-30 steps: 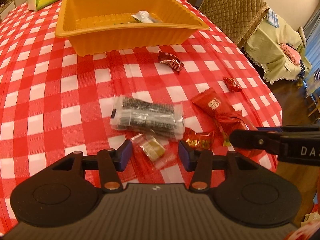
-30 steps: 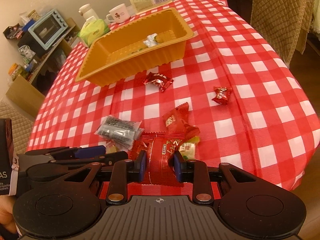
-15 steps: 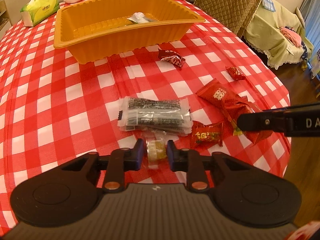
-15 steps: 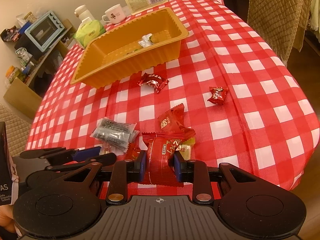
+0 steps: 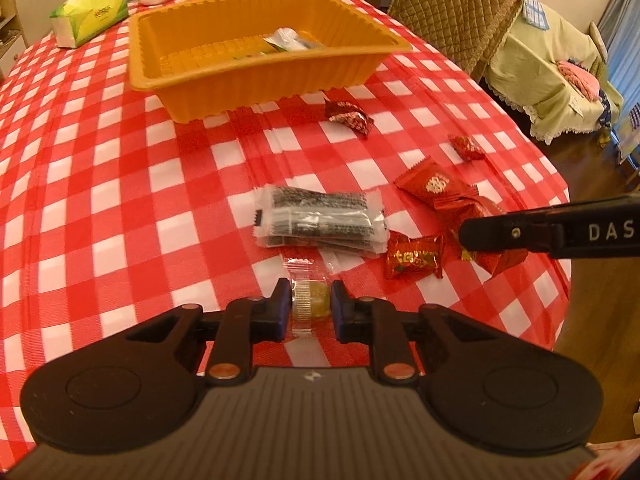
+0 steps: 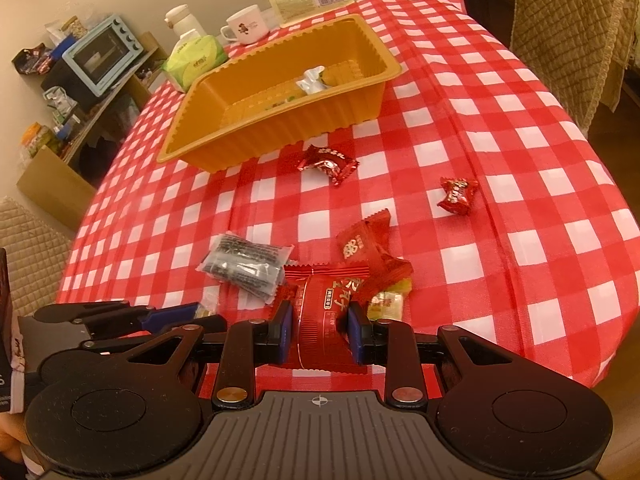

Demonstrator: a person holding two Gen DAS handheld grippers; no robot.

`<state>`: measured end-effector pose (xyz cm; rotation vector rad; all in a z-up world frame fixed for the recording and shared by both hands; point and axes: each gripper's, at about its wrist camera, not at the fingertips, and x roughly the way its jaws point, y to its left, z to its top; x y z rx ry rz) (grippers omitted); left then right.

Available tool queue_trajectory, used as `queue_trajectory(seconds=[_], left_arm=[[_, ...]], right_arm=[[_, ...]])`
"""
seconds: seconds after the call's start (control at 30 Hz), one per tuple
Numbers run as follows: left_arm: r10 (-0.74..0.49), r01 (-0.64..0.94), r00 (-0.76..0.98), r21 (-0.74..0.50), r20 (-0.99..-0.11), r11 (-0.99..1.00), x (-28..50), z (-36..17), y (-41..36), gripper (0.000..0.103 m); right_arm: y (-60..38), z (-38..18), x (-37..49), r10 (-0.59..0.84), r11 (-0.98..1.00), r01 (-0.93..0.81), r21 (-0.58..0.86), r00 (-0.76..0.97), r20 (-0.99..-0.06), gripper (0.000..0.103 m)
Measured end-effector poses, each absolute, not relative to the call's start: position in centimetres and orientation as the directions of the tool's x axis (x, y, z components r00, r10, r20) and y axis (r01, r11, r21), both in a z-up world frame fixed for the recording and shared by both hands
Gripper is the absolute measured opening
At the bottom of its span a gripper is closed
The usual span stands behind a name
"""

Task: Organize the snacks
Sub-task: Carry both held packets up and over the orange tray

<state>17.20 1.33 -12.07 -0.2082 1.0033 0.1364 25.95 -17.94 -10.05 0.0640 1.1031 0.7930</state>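
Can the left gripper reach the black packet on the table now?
Probably not yet: the left gripper is shut on a clear-wrapped candy. The black packet lies just beyond it, with nothing between.

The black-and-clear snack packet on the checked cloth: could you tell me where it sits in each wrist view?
Left wrist view: the black-and-clear packet lies at centre, just beyond the left gripper.
Right wrist view: it lies left of centre, beyond the right gripper and to its left.
Shared landmark: the orange tray, farther back in both views.
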Motion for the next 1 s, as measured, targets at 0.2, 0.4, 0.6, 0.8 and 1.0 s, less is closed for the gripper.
queue_trajectory(seconds=[0.2, 0.4, 0.6, 0.8, 1.0], left_arm=[[0.035, -0.239, 0.567, -0.124, -0.823, 0.963, 16.6, -9.9, 2.5, 0.019], [0.064, -0.270, 0.608, -0.131, -0.791, 0.954, 16.9, -7.5, 4.0, 0.019], [0.093, -0.294, 0.640, -0.131, -0.763, 0.947, 17.9, -5.5, 5.9, 0.019], [0.127, -0.310, 0.656, -0.112, -0.744, 0.944, 20.2, -4.5, 8.3, 0.019], [0.132, -0.317, 0.668, -0.120, -0.732, 0.941, 23.3, -4.0, 10.9, 0.019]], right_arm=[[-17.3, -9.6, 26.2, 0.617, 0.709, -0.562, 0.426, 0.201, -0.761, 0.029], [-16.0, -8.8, 26.9, 0.642, 0.680, -0.590, 0.434, 0.195, -0.741, 0.029], [-14.1, -7.6, 28.3, 0.676, 0.644, -0.626, 0.440, 0.196, -0.710, 0.029], [-11.6, -6.2, 30.6, 0.706, 0.619, -0.651, 0.439, 0.217, -0.675, 0.029], [-8.4, -5.2, 33.9, 0.724, 0.613, -0.645, 0.456, 0.227, -0.652, 0.029]])
